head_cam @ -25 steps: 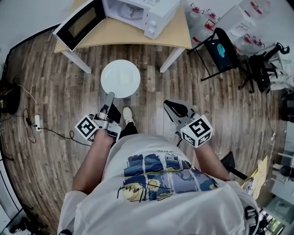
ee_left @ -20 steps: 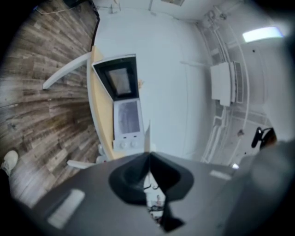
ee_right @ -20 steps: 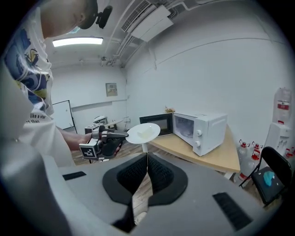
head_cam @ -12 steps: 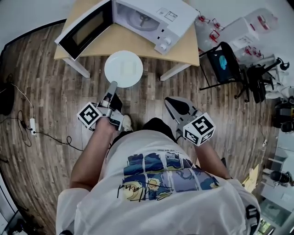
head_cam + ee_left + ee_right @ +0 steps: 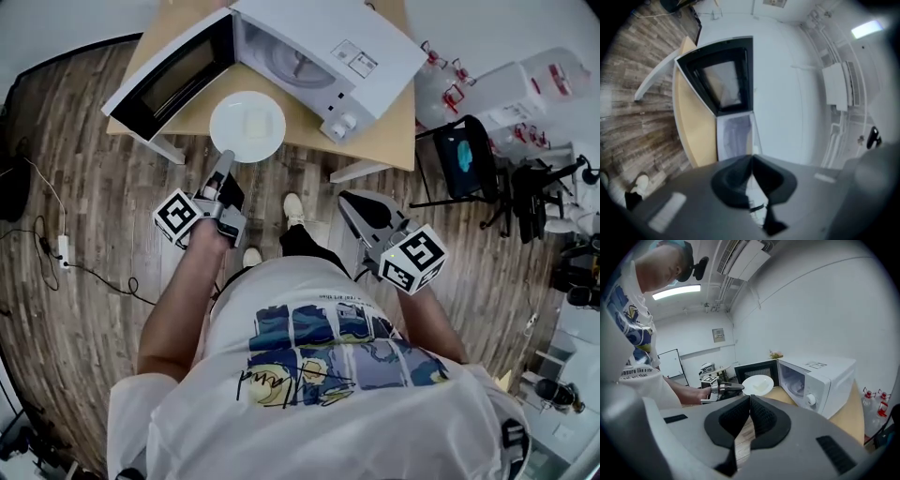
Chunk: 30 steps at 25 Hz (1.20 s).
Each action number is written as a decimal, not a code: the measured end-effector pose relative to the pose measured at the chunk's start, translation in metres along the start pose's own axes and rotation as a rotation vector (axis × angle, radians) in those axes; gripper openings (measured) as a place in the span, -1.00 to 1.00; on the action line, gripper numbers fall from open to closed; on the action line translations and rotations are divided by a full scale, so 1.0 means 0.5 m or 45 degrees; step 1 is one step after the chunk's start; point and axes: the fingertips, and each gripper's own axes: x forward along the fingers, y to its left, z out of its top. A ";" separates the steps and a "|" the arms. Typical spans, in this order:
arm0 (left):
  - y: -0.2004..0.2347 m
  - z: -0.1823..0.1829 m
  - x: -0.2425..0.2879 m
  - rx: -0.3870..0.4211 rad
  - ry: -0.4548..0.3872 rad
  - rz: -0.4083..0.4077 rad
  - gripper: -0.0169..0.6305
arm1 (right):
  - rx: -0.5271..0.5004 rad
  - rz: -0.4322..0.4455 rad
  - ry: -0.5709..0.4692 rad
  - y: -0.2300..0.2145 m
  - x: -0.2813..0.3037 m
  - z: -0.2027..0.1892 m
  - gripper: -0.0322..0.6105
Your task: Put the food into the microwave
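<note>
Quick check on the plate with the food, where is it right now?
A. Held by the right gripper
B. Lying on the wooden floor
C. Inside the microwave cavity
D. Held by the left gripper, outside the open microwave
D: the left gripper is clamped on the rim of the plate, which hangs in the air in front of the microwave, whose door stands open.

A lab-like workroom: bare white walls (image 5: 820, 310), a whiteboard (image 5: 670, 363), ceiling ducts (image 5: 740, 261), plank floor (image 5: 84, 244).
</note>
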 end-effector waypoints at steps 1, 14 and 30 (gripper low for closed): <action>0.004 0.006 0.022 0.003 -0.008 0.003 -0.90 | 0.000 0.021 0.004 -0.021 0.008 0.012 -0.88; 0.097 0.065 0.267 -0.041 -0.145 0.115 -0.90 | -0.072 0.224 0.046 -0.242 0.071 0.136 -0.88; 0.215 0.088 0.454 -0.076 -0.186 0.196 -0.90 | -0.072 0.287 0.102 -0.357 0.085 0.150 -0.88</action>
